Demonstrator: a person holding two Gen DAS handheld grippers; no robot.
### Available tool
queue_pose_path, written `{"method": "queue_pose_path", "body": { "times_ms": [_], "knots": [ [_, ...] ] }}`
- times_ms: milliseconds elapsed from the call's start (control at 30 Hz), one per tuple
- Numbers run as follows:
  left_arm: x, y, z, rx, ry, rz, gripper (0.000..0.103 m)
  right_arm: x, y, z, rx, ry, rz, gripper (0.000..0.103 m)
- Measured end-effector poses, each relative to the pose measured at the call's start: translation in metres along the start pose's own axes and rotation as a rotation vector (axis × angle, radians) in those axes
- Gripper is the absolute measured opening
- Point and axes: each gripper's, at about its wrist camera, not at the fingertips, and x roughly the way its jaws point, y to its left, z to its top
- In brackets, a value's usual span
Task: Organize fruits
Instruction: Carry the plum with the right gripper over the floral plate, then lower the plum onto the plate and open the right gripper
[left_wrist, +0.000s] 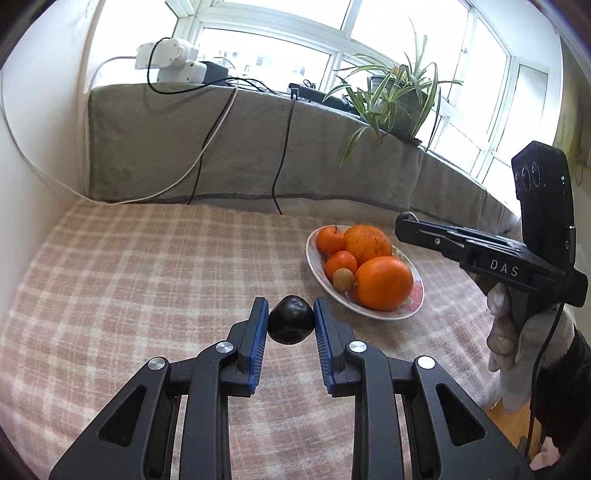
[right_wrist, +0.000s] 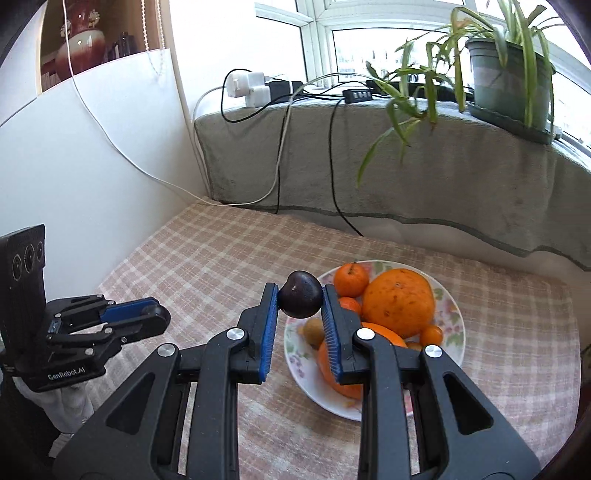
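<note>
A white floral plate (left_wrist: 313, 254) (right_wrist: 453, 308) on the plaid tablecloth holds two big oranges (left_wrist: 384, 282) (right_wrist: 399, 302), several small tangerines (left_wrist: 330, 238) and a small brown fruit (left_wrist: 343, 279). My left gripper (left_wrist: 290, 308) is shut on a dark plum (left_wrist: 290, 326), above the cloth just left of the plate. My right gripper (right_wrist: 300, 290) is shut on a second dark plum (right_wrist: 300, 300), above the plate's left rim. In the left wrist view the right gripper (left_wrist: 402, 221) shows side-on in a gloved hand (left_wrist: 506, 332), its plum hidden. The right wrist view has the left gripper (right_wrist: 159, 312) at the far left.
The plaid tablecloth (left_wrist: 147, 277) ends at a white wall (right_wrist: 92, 166) on the left. Behind stands a grey towel-covered sill (left_wrist: 221, 147) with chargers (left_wrist: 173, 59), hanging cables (left_wrist: 284, 147) and a potted spider plant (right_wrist: 509, 74) overhanging the plate side.
</note>
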Motion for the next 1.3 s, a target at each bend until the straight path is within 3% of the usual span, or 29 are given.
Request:
{"method": "queue_pose_path", "body": {
  "times_ms": [533, 933, 1300],
  "knots": [
    [0.045, -0.041, 0.041, 0.066, 0.002, -0.067, 0.023, -0.026, -0.083, -0.022, 0.136, -0.008, -0.109, 0.025],
    [0.078, -0.057, 0.053, 0.082, 0.04, -0.089, 0.023, 0.003, -0.122, -0.028, 0.189, 0.04, -0.112, 0.025],
    [0.1, -0.066, 0.06, 0.093, 0.067, -0.094, 0.023, 0.021, -0.13, -0.035, 0.2, 0.08, -0.096, 0.025]
  ]
}}
